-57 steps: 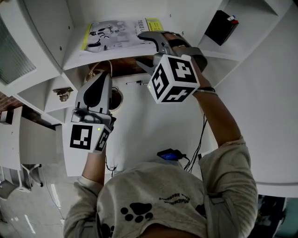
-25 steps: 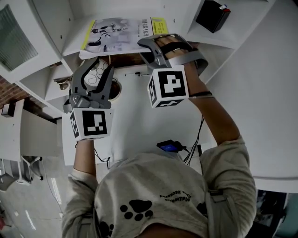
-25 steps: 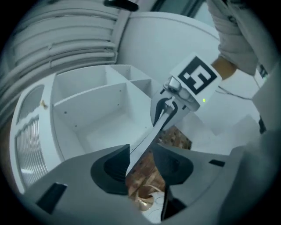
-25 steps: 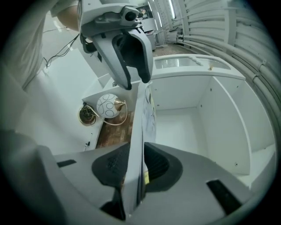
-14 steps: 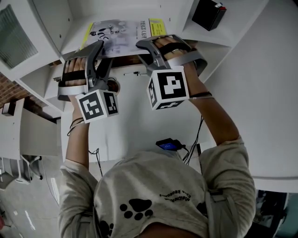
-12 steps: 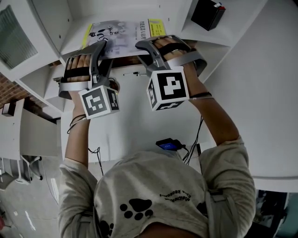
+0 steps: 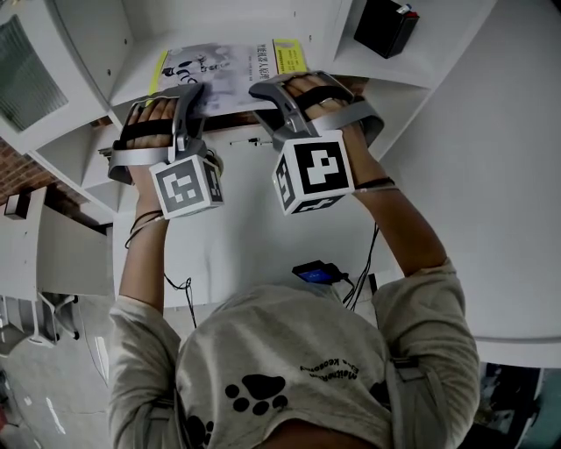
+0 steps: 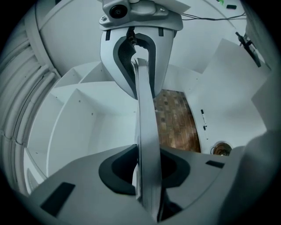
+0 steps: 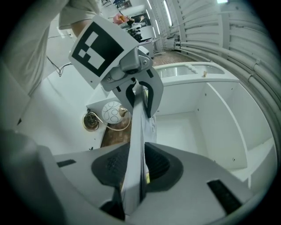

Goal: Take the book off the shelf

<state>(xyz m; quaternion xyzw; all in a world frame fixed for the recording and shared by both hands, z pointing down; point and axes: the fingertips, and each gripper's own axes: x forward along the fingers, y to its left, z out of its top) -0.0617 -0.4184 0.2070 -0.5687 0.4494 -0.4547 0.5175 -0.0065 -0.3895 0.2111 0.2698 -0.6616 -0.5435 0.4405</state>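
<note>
The book [image 7: 230, 65], white-covered with a cartoon drawing and a yellow strip, lies flat on a white shelf [image 7: 131, 83], its near edge over the front. My left gripper [image 7: 188, 95] has just been closing with the book's near left edge between its jaws, and is now shut on it. My right gripper [image 7: 268, 89] is shut on the near right edge. In the left gripper view the book [image 8: 147, 140] runs edge-on between the pads of the left gripper [image 8: 147, 170], with the right gripper [image 8: 137, 57] clamped at its far end. The right gripper view shows the book [image 9: 134, 149] pinched by the right gripper [image 9: 134, 170].
A black box [image 7: 384, 24] sits on the shelf to the right. Below the shelf, a white desk [image 7: 254, 245] holds a round patterned object [image 9: 113, 112], a brass piece [image 9: 89, 121], a pen [image 8: 203, 118], and a blue device [image 7: 319, 272] with cables. White compartment walls stand on both sides.
The left gripper has come up from below the shelf to the book's left edge, opened wide, and closed on it. The right gripper has kept its hold.
</note>
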